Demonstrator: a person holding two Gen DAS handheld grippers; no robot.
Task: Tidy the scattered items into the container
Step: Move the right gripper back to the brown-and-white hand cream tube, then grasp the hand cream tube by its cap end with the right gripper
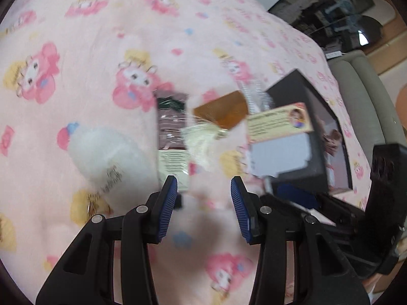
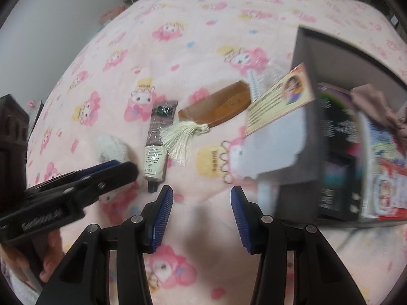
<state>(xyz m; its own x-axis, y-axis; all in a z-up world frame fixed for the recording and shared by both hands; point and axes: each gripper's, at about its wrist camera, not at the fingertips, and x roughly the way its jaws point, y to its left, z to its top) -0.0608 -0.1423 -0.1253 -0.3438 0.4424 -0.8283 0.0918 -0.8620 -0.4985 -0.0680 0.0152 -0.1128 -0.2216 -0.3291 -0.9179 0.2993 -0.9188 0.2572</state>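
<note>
A: Largest first. Pink cartoon-print blanket [image 2: 193, 50] covers the whole surface under both tools.

B: Container?

A: Dark open box [image 2: 338, 117], ahead and to the right of the right gripper [image 2: 202, 190] fingers. Printed packets and a pinkish cloth lie inside it. A card [image 2: 279, 101] with a white sheet under it leans over its near-left wall.

B: Scattered items?

A: Wooden comb [image 2: 218, 106] with a cream tassel [image 2: 178, 137], ahead of the right fingertips and slightly left. Just left of the tassel, a hand-cream tube [image 2: 156, 142], its cap end nearest the left fingertip. A white fluffy ball [image 2: 112, 147] further left, beyond the left gripper. A small clear packet [image 2: 257, 81] lies between comb and card.

B: Left view?

A: Blurred. Tube [image 1: 173, 132] straight ahead of the left finger, white ball [image 1: 106, 157] to its left, box [image 1: 310, 132] ahead-right.

B: Finger states?

A: Left gripper [image 1: 202, 185]: jaws apart, nothing between the blue pads. Right gripper: same, parted and empty, blanket showing in the gap.
</note>
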